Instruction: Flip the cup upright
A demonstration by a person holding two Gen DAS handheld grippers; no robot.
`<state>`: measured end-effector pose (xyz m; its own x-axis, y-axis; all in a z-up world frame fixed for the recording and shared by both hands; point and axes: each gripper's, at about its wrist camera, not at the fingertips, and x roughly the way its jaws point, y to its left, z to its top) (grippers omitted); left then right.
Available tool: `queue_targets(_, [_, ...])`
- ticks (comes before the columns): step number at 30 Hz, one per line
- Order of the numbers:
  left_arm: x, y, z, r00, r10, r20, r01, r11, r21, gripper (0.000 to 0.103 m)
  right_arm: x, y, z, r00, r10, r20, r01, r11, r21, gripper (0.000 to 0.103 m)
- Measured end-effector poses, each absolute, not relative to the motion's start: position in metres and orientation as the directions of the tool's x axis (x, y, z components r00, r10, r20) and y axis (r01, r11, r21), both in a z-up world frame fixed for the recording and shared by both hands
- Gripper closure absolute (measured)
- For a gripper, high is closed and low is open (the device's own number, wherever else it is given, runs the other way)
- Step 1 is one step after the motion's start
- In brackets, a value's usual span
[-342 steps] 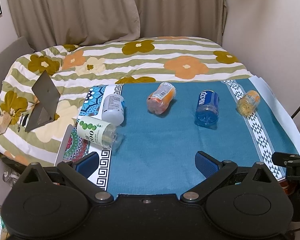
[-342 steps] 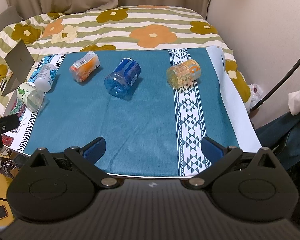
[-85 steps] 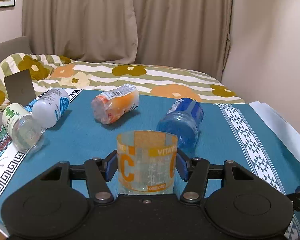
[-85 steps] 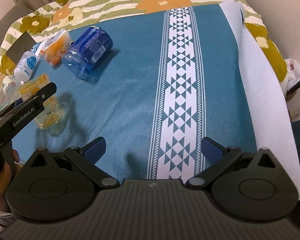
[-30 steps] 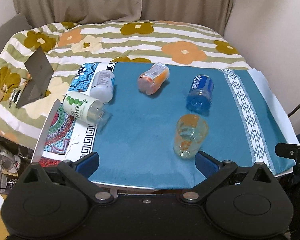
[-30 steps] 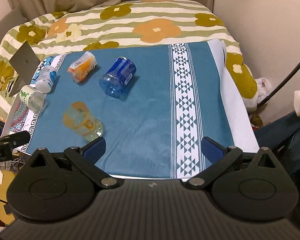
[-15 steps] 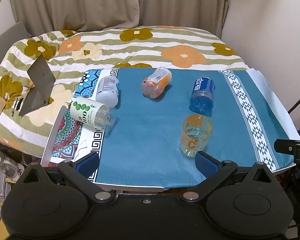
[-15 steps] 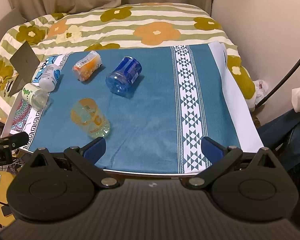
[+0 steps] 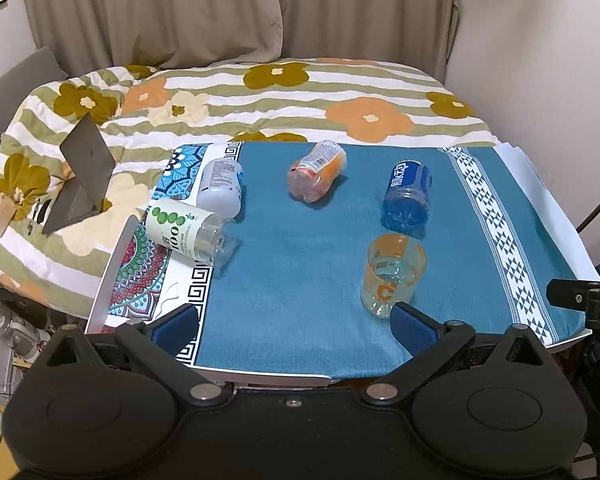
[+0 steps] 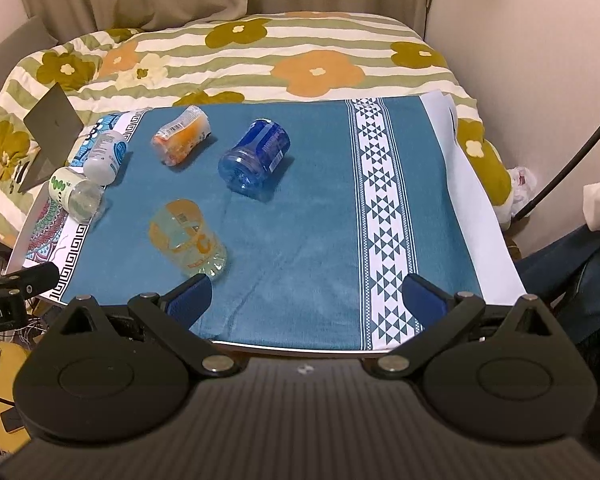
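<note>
A: Where is the cup?
B: The orange-printed cup (image 9: 393, 274) stands upright on the teal cloth (image 9: 300, 280), near its front edge, just in front of the toppled blue bottle (image 9: 408, 194).
A: And the grippers?
B: Left gripper (image 9: 296, 326) and right gripper (image 10: 306, 294) both spread wide, empty.
</note>
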<state>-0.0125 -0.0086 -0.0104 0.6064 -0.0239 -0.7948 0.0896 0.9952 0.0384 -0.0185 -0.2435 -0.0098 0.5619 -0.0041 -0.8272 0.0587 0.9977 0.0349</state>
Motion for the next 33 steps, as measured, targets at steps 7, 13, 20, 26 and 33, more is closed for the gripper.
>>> queue_targets(7, [-0.0116, -0.0092, -0.0089, 0.615, -0.019, -0.788, 0.084, 0.996, 0.042, 0.000, -0.0174, -0.2433, -0.0072, 0.563, -0.003, -0.826, 0.059, 0.998, 0.036, 0.000])
queue_targets(13, [-0.0105, -0.0109, -0.0093, 0.616, -0.015, -0.788, 0.085, 0.995, 0.048, 0.000, -0.0176, -0.2437, -0.0080, 0.563, -0.004, -0.826, 0.060, 0.998, 0.037, 0.000])
queue_targets(20, [-0.0080, -0.0140, -0.0095, 0.619, -0.005, -0.785, 0.090, 0.994, 0.065, 0.000, -0.0174, -0.2439, -0.0083, 0.564, -0.004, -0.826, 0.060, 0.998, 0.036, 0.000])
queue_targets(26, [-0.0065, -0.0151, -0.0090, 0.622, -0.002, -0.783, 0.091, 0.993, 0.070, 0.000, -0.0173, -0.2441, -0.0085, 0.564, -0.002, -0.826, 0.059, 0.998, 0.037, 0.000])
queue_targets(33, [-0.0056, -0.0149, -0.0083, 0.627, 0.012, -0.779, 0.079, 0.994, 0.078, 0.000, -0.0170, -0.2441, -0.0088, 0.563, -0.004, -0.826, 0.060, 0.998, 0.037, 0.000])
